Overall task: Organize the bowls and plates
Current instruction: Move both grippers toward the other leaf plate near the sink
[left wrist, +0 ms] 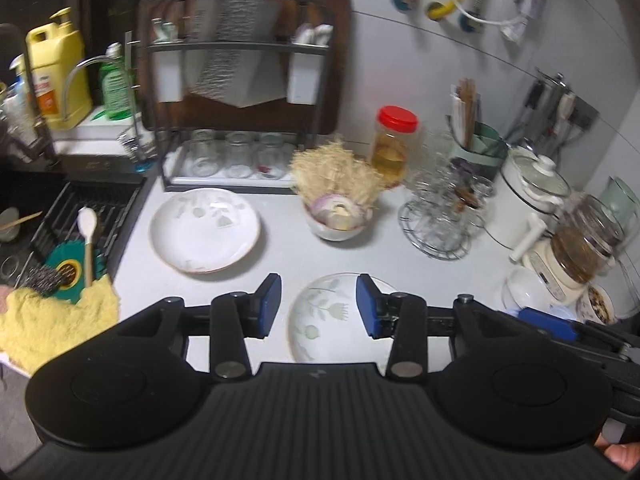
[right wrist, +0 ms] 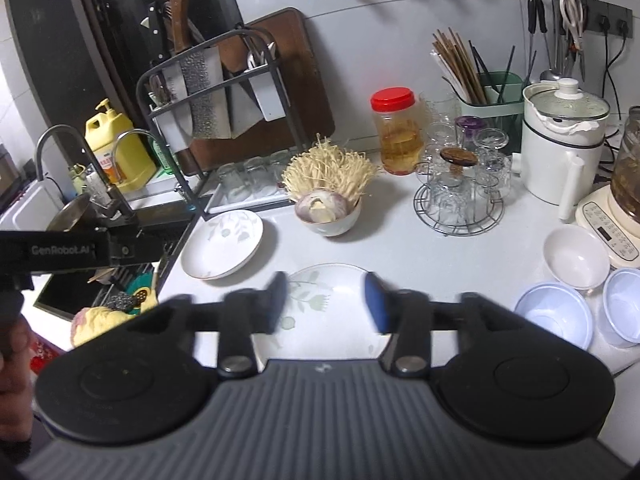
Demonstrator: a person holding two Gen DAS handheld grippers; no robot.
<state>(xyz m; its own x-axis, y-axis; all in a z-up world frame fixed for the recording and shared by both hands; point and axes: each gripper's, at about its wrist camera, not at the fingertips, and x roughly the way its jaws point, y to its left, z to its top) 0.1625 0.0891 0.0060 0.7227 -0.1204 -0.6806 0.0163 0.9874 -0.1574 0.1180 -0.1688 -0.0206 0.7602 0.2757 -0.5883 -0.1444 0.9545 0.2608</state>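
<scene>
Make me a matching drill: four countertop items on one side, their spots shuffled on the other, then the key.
Items
1. floral white plate
2. red-lidded clear jar
3. plain white ceramic bowl
4. bowl of enoki mushrooms

Places
A. between the knife rack and the wire glass stand
B. beside the pale blue plastic bowls
C. ahead of the open right gripper
D. against the back wall

Pairs: 1-C, 2-D, 3-B, 4-A

Pale wall, seemingly white counter
</scene>
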